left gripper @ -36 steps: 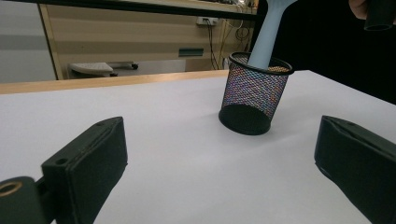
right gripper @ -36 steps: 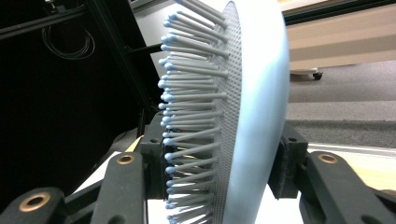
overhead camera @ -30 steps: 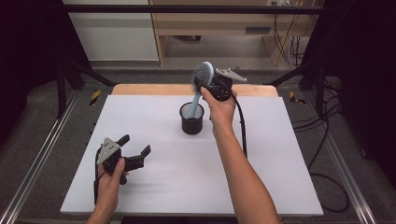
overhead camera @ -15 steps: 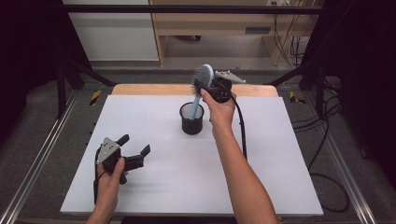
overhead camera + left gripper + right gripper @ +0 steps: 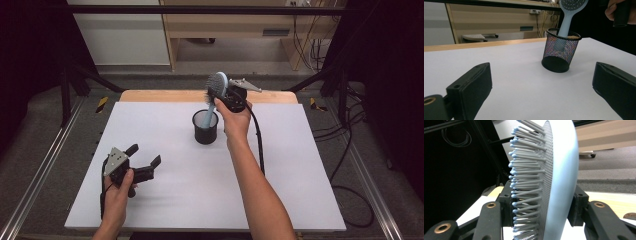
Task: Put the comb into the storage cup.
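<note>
The right tool [image 5: 223, 93] clamps the hairbrush [image 5: 216, 90] head, handle inside the mesh cup [image 5: 205, 127] at the worktop's [image 5: 300, 165] twelve o'clock. A sideways tug could topple the cup. Left tool [image 5: 145, 161] gapes empty.

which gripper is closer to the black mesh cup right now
Right. The right gripper is just above the mesh cup, clamped on the hairbrush standing in it; the left gripper sits open, well off toward the table's near-left.

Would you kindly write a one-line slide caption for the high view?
Right gripper clamps a blue hairbrush, handle inside a black mesh cup; left gripper rests open on the white table.
</note>
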Action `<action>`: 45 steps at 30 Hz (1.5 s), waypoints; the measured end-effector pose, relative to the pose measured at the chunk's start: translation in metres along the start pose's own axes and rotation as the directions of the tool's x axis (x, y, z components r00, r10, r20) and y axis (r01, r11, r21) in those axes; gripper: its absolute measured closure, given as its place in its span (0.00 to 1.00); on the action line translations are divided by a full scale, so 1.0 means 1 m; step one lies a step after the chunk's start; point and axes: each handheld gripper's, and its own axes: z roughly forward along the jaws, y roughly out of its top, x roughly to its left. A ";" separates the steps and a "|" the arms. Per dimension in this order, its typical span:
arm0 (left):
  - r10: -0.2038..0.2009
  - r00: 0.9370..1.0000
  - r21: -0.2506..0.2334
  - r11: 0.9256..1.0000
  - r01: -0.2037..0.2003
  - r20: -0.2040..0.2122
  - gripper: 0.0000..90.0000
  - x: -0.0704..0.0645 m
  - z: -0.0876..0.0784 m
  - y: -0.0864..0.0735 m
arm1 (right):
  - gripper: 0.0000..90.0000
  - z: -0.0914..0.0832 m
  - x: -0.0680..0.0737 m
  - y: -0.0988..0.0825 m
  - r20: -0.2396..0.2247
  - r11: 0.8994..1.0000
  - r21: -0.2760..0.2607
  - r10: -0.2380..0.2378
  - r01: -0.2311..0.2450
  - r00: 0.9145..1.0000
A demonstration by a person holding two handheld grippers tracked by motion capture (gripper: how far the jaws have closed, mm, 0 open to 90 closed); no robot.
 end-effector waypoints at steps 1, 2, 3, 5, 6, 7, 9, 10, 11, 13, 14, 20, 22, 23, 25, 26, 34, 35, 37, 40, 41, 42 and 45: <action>-0.001 1.000 0.001 1.000 0.001 0.001 0.03 0.000 0.000 0.000 | 0.57 0.000 0.000 0.000 -0.001 1.000 0.001 -0.004 0.004 1.000; 0.000 1.000 0.001 1.000 0.000 0.001 0.03 0.000 0.000 0.000 | 0.57 0.001 0.001 -0.001 -0.001 1.000 0.001 -0.005 0.005 1.000; 0.002 1.000 0.001 1.000 -0.002 0.001 0.03 0.000 0.000 0.000 | 0.57 0.001 0.001 -0.001 -0.001 1.000 0.001 -0.005 0.005 1.000; 0.004 1.000 0.002 1.000 -0.004 0.000 0.03 0.000 0.000 0.000 | 0.57 0.002 0.001 -0.002 0.001 1.000 0.002 -0.007 0.007 1.000; 0.004 1.000 0.002 1.000 -0.004 0.001 0.03 0.000 0.000 0.000 | 0.57 0.003 0.001 -0.002 0.002 1.000 0.004 -0.011 0.011 1.000; 0.004 1.000 0.002 1.000 -0.004 0.001 0.03 0.000 0.000 0.000 | 0.57 0.003 0.001 -0.003 0.004 1.000 0.006 -0.013 0.013 1.000; 0.006 1.000 0.000 1.000 -0.006 0.001 0.03 0.000 0.000 0.000 | 0.57 0.003 0.000 -0.005 0.007 1.000 0.006 -0.013 0.013 1.000; 0.006 1.000 0.001 1.000 -0.006 0.001 0.03 0.000 0.000 0.000 | 0.57 0.003 -0.001 -0.006 0.008 1.000 0.008 -0.008 0.008 1.000; 0.005 1.000 0.000 1.000 -0.005 0.001 0.03 0.000 0.000 0.000 | 0.57 0.004 -0.001 -0.007 0.010 1.000 0.010 -0.009 0.009 1.000; 0.006 1.000 0.001 1.000 -0.006 0.001 0.03 0.000 0.000 0.000 | 0.57 0.004 -0.002 -0.010 0.014 1.000 0.016 -0.009 0.008 1.000; 0.005 1.000 0.001 1.000 -0.005 0.001 0.03 0.000 0.000 0.000 | 0.56 0.004 -0.003 -0.011 0.013 1.000 0.017 -0.005 0.004 1.000; 0.007 1.000 0.003 1.000 -0.007 0.002 0.03 0.000 0.001 0.000 | 0.56 0.005 -0.006 -0.014 0.016 1.000 0.020 0.000 0.000 1.000; 0.006 1.000 0.003 1.000 -0.006 0.002 0.03 0.000 0.001 0.000 | 0.56 0.005 -0.007 -0.014 0.017 1.000 0.019 0.002 -0.003 1.000; 0.006 1.000 0.002 1.000 -0.006 0.002 0.03 0.000 0.001 0.000 | 0.56 0.005 -0.007 -0.015 0.017 1.000 0.019 0.003 -0.003 1.000; 0.004 1.000 0.000 1.000 -0.004 0.001 0.03 0.001 0.000 0.000 | 0.56 0.005 -0.007 -0.016 0.019 1.000 0.020 0.003 -0.004 1.000; 0.004 1.000 -0.001 1.000 -0.004 0.001 0.03 0.001 0.000 0.000 | 0.56 0.005 -0.008 -0.017 0.018 1.000 0.023 0.004 -0.005 1.000; 0.006 1.000 -0.001 1.000 -0.006 0.002 0.03 0.000 0.000 0.001 | 0.56 0.007 -0.007 -0.023 0.013 0.999 0.031 0.014 -0.015 1.000; 0.006 1.000 -0.001 1.000 -0.006 0.002 0.03 0.001 0.000 0.001 | 0.56 0.007 -0.007 -0.024 0.014 0.999 0.031 0.013 -0.014 1.000; 0.005 1.000 -0.001 1.000 -0.005 0.001 0.03 0.001 0.000 0.001 | 0.56 0.008 -0.007 -0.025 0.013 0.999 0.032 0.016 -0.016 1.000; 0.003 1.000 -0.003 1.000 -0.003 0.001 0.03 0.001 0.000 0.001 | 0.56 0.008 -0.008 -0.026 0.013 0.999 0.034 0.018 -0.018 1.000; 0.004 1.000 -0.003 1.000 -0.004 0.001 0.03 0.001 0.000 0.001 | 0.56 0.008 -0.008 -0.027 0.013 0.999 0.034 0.020 -0.020 1.000; 0.004 1.000 -0.003 1.000 -0.004 0.002 0.03 0.001 0.000 0.001 | 0.56 0.008 -0.009 -0.027 0.011 0.999 0.033 0.025 -0.025 1.000; 0.005 1.000 -0.001 1.000 -0.005 0.002 0.03 0.001 0.000 0.001 | 0.56 0.008 -0.010 -0.028 0.013 0.999 0.033 0.033 -0.034 0.999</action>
